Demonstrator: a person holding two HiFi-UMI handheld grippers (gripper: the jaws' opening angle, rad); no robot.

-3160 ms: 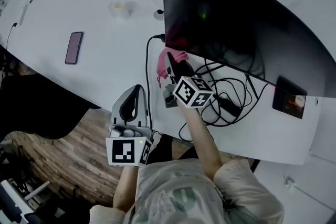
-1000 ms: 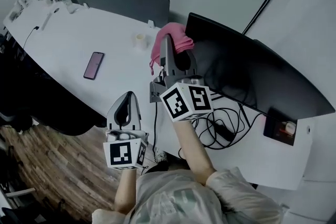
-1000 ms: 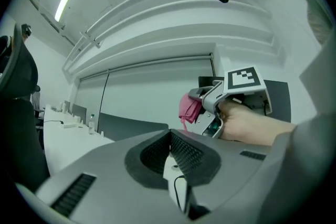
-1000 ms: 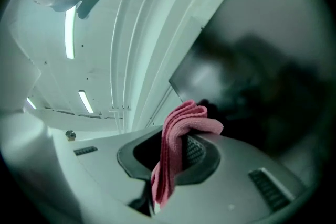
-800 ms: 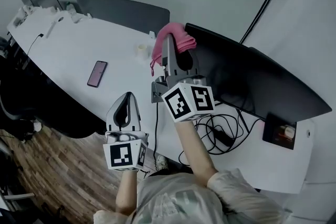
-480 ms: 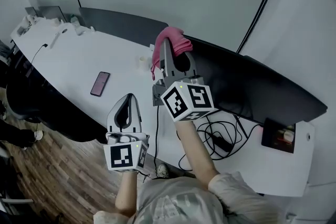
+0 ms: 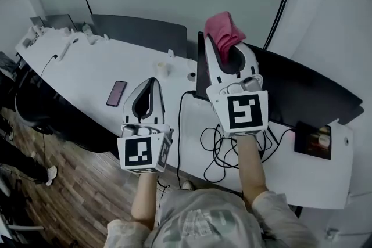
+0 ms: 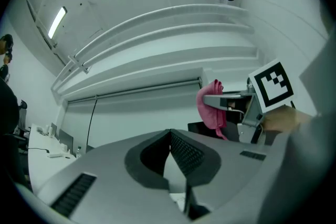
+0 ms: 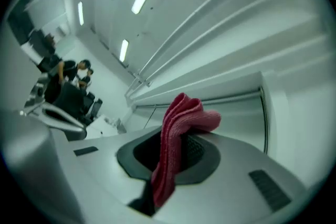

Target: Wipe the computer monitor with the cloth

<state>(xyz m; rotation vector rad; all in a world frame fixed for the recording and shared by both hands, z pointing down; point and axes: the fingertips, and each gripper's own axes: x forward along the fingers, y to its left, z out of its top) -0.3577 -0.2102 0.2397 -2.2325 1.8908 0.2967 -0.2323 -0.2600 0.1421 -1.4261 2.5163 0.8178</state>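
Right gripper clamps pink cloth near monitor top edge; left gripper closed, empty. Risk: bunched cloth slips, hard jaw tips scrape screen.

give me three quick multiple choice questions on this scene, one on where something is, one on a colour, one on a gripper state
1. Where does the phone lie?
A on the white desk, left of the left hand-held gripper
B on a chair seat
C inside a box

2. What colour is the cloth?
A blue
B white
C pink

3. How does the left hand-held gripper stand?
A wide open
B shut with nothing in it
C shut on the cloth

Answers:
1 A, the head view shows it flat on the desk.
2 C, it is pink in all three views.
3 B, its jaws meet in the left gripper view, and the cloth is clamped in the right hand-held gripper.
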